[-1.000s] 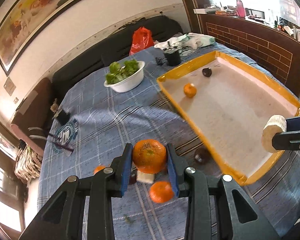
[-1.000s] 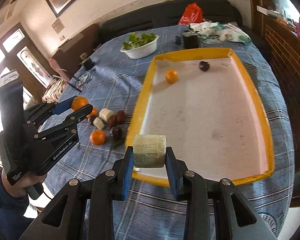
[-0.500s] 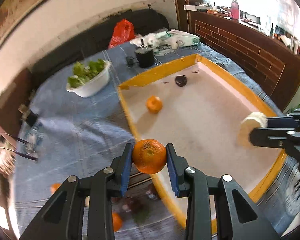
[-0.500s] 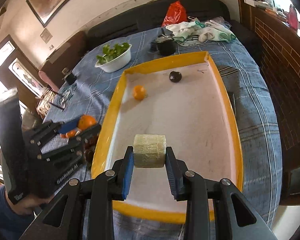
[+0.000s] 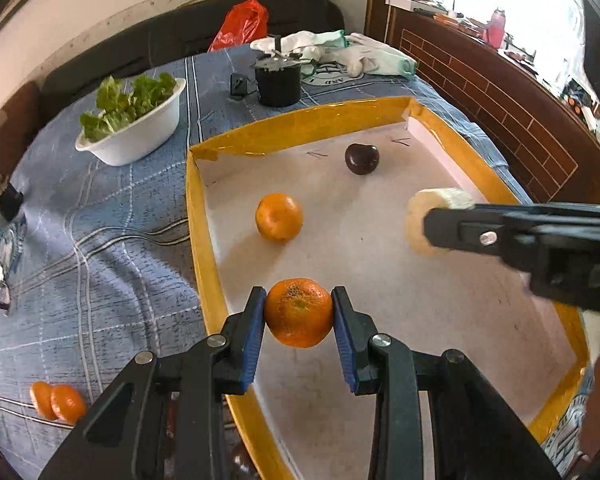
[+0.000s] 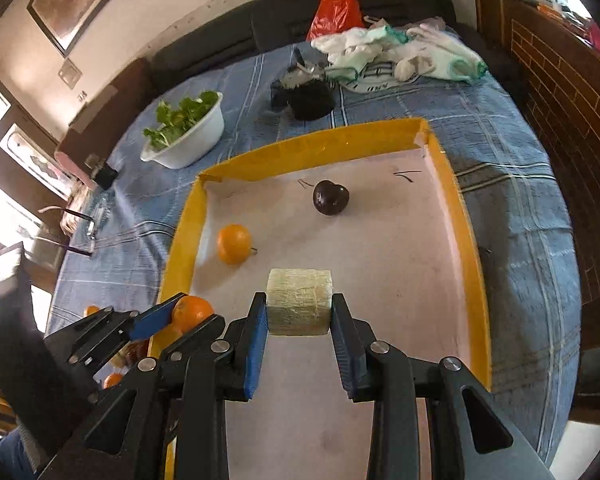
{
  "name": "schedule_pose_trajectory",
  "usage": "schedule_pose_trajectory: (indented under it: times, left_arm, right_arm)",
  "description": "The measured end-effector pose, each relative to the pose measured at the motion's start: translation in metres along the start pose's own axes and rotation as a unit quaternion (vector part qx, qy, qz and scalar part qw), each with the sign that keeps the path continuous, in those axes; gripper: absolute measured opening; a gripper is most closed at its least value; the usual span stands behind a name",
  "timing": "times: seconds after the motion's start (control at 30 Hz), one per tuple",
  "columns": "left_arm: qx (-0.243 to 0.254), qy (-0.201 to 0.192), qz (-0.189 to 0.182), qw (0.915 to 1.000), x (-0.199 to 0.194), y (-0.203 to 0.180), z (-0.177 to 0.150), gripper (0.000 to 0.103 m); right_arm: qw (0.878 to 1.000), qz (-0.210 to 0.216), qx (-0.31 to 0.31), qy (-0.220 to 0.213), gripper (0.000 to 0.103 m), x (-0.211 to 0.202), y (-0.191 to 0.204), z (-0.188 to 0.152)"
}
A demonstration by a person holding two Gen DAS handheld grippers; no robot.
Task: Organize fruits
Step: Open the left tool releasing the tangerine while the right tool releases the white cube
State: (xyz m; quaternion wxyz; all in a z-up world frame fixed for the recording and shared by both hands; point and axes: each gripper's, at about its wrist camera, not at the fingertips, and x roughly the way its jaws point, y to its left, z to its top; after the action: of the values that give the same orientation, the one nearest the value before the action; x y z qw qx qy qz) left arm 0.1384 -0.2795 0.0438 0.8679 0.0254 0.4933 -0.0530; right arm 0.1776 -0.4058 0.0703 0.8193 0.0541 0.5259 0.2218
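My left gripper (image 5: 299, 312) is shut on an orange (image 5: 299, 313) and holds it above the near left part of a yellow-rimmed tray (image 5: 198, 216). My right gripper (image 6: 299, 311) is shut on a pale corn cob piece (image 6: 299, 300) above the tray's (image 6: 470, 240) middle; it also shows in the left wrist view (image 5: 432, 208). A second orange (image 5: 279, 217) and a dark plum (image 5: 362, 158) lie on the tray floor. Two more oranges (image 5: 58, 402) lie on the tablecloth left of the tray.
A white bowl of lettuce (image 5: 136, 128) stands far left on the blue checked tablecloth (image 5: 100, 240). A black pot (image 5: 278, 80), white cloths (image 6: 400, 60) and a red bag (image 6: 334, 12) lie beyond the tray. A brick wall (image 6: 560, 92) runs along the right.
Both grippers have moved forward over the tray with their loads. The left one has crossed the tray's left rim; the loose fruit on the cloth has dropped behind it.
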Motion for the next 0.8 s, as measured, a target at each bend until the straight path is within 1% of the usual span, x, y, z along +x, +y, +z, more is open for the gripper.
schedule_pose_trajectory:
  times: [0.13, 0.3, 0.6, 0.63, 0.67, 0.7, 0.73, 0.77, 0.8]
  left_arm:
    - [-0.006, 0.005, -0.012, 0.9999, 0.006, 0.001, 0.003, 0.031]
    - [-0.001, 0.014, -0.018, 0.9997, 0.014, -0.001, 0.002, 0.031]
    - [-0.001, 0.021, -0.022, 0.9995, 0.02, 0.003, 0.002, 0.032]
    - [0.0, 0.021, -0.022, 0.9995, 0.02, 0.002, 0.002, 0.033]
    - [0.001, 0.02, -0.023, 0.9995, 0.02, 0.002, 0.002, 0.039]
    - [0.003, 0.016, -0.025, 0.9996, 0.019, 0.001, 0.002, 0.043]
    - [0.003, 0.011, -0.026, 0.9996, 0.017, 0.001, 0.002, 0.049]
    - [0.004, 0.005, -0.026, 0.9996, 0.015, 0.0, 0.002, 0.052]
    - [0.004, 0.004, -0.026, 0.9996, 0.014, 0.0, 0.003, 0.053]
  right_arm:
    - [1.0, -0.002, 0.008, 0.011, 0.033, 0.019, -0.002, 0.008]
    - [1.0, -0.01, 0.007, 0.015, 0.033, 0.033, -0.002, 0.013]
    - [1.0, -0.021, 0.003, 0.011, 0.035, 0.037, 0.002, 0.016]
    - [1.0, -0.022, 0.003, 0.01, 0.035, 0.037, 0.002, 0.016]
    - [1.0, -0.021, 0.003, 0.009, 0.036, 0.036, 0.002, 0.016]
    - [1.0, -0.021, 0.005, 0.009, 0.041, 0.035, 0.001, 0.016]
    - [1.0, -0.021, 0.006, 0.007, 0.046, 0.035, 0.001, 0.016]
    - [1.0, -0.022, 0.007, 0.004, 0.048, 0.033, 0.001, 0.016]
    - [1.0, -0.023, 0.009, -0.001, 0.048, 0.03, 0.0, 0.016]
